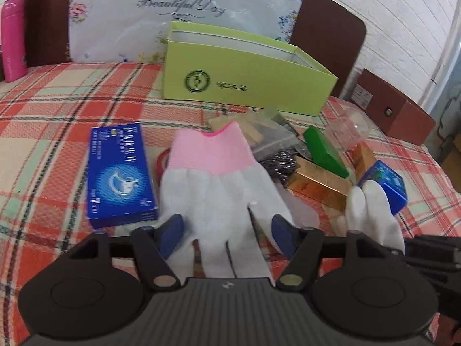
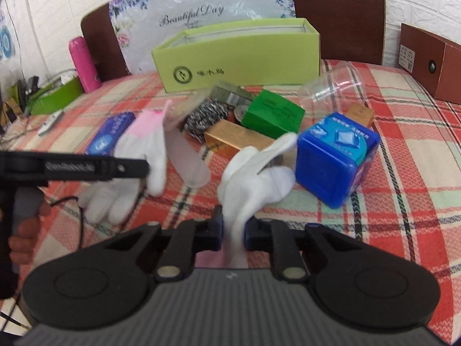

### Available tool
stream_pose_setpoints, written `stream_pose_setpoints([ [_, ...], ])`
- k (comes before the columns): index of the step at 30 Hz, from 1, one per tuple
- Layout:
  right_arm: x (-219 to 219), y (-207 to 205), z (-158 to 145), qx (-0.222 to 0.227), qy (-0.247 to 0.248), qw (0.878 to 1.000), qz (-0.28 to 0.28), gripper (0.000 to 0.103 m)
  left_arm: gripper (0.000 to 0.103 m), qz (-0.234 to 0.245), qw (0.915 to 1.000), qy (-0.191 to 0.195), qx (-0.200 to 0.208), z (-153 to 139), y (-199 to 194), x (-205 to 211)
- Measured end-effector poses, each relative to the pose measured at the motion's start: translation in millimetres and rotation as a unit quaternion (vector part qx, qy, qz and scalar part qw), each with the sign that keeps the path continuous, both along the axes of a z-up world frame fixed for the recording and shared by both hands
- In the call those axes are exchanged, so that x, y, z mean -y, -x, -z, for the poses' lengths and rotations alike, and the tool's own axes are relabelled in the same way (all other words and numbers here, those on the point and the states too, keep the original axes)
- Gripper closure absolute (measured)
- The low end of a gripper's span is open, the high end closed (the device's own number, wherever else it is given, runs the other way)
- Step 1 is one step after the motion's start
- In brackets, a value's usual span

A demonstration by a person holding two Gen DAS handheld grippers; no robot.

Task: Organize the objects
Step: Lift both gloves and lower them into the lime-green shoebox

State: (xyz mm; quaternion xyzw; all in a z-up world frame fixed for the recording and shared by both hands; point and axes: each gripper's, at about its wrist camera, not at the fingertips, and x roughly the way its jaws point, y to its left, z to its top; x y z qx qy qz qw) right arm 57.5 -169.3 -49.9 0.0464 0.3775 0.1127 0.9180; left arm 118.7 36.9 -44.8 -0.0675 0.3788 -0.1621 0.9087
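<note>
Nearest, at the near edge of the plaid-clothed surface (image 1: pixel 43 115): right claw (image 2: pixel 233 230) clamped shut on the cuff end of a white glove (image 2: pixel 259 170), pads pinching the fabric, glove fingers flopping up and forward. Beside it to the left, left claw (image 1: pixel 227 230) partly open, blue pads set apart over the finger end of a pink-cuffed glove (image 1: pixel 213 178), not visibly squeezing it; glove spread between them, cuff pointing away. Just left of that glove, a flat blue box (image 1: pixel 121 173) lying on its back. Just right of the white glove, a blue cube box (image 2: pixel 337 158). Farther in, mid-surface, a tight cluster: gold box (image 2: pixel 236 141), steel scourer (image 2: pixel 204 115), green box (image 2: pixel 273 115), and a clear plastic cup (image 2: pixel 334 86) on its side. Behind the cluster, toward the far edge, an open lime-green box (image 1: pixel 245 75), upright, interior mostly hidden. By the far left corner a pink bottle (image 1: pixel 13 37); by the far right corner a brown box (image 2: pixel 432 57).
</note>
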Motion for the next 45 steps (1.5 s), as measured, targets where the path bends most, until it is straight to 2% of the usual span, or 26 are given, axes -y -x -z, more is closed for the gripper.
stream_pose_setpoints([
  [1,-1,1,-4,0.008,-0.004,1.0,-0.006,0.092,0.075,0.009,0.9999,0.001,-0.004,1,-2,1],
  [3,-4,3,-18,0.032,-0.006,0.999,-0.016,0.092,0.092,0.013,0.9999,0.002,-0.008,1,-3,-1],
  [4,-5,3,-24,0.043,-0.005,0.999,-0.021,0.092,0.097,0.014,0.9998,0.005,-0.009,0,-3,-3],
  [6,-6,2,-35,0.062,-0.005,0.998,-0.026,0.092,0.101,0.02,0.9993,0.026,-0.015,-3,-2,-8],
  [12,0,-9,-57,0.091,-0.018,0.995,-0.027,0.092,0.102,0.023,0.999,0.036,0.011,-23,7,-16],
  [19,2,-27,-76,0.12,-0.02,0.992,-0.03,0.092,0.102,0.032,0.9945,0.063,0.077,-71,-8,-19],
  [26,9,-61,-106,0.165,-0.026,0.986,-0.012,0.092,0.102,0.036,0.9832,0.088,0.156,-127,-47,-9],
  [32,20,-119,-123,0.191,-0.033,0.981,0.017,0.092,0.102,0.032,0.9766,0.122,0.174,-153,-105,6],
  [35,22,-151,-129,0.204,-0.027,0.978,0.028,0.092,0.102,0.02,0.9768,0.102,0.187,-159,-135,17],
  [39,23,-196,-128,0.214,-0.02,0.976,0.04,0.092,0.102,0.005,0.9822,0.093,0.163,-146,-176,24],
  [45,20,-255,-95,0.196,-0.012,0.978,0.062,0.092,0.102,-0.023,0.988,0.066,0.137,-110,-217,25],
])
